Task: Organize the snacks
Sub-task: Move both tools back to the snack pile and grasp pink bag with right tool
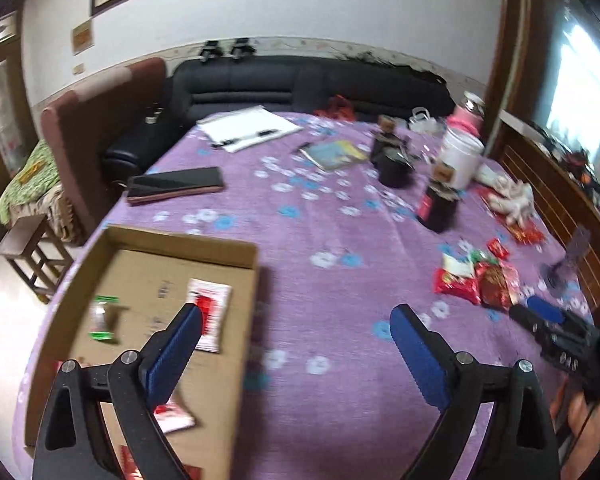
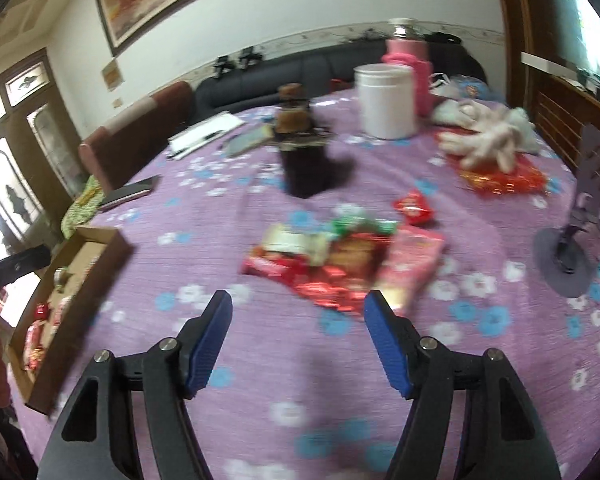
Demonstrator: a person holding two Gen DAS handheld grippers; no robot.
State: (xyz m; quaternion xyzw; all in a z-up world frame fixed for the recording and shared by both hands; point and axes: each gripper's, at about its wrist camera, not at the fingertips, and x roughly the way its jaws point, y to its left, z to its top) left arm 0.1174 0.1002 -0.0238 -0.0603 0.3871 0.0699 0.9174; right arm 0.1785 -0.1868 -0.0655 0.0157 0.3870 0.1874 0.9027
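A shallow cardboard box lies at the table's left edge and holds a white and red packet, a green-ended candy and more red packets near its front. My left gripper is open and empty, hovering just right of the box. A heap of red and pink snack packets lies mid-table, with one small red packet beyond it. My right gripper stands open just short of that heap, holding nothing. The same heap and the right gripper show at the right of the left wrist view.
The purple flowered tablecloth also carries dark jars, a white tub, a pink bottle, white gloves, a phone, papers and a purple stand. A black sofa is behind.
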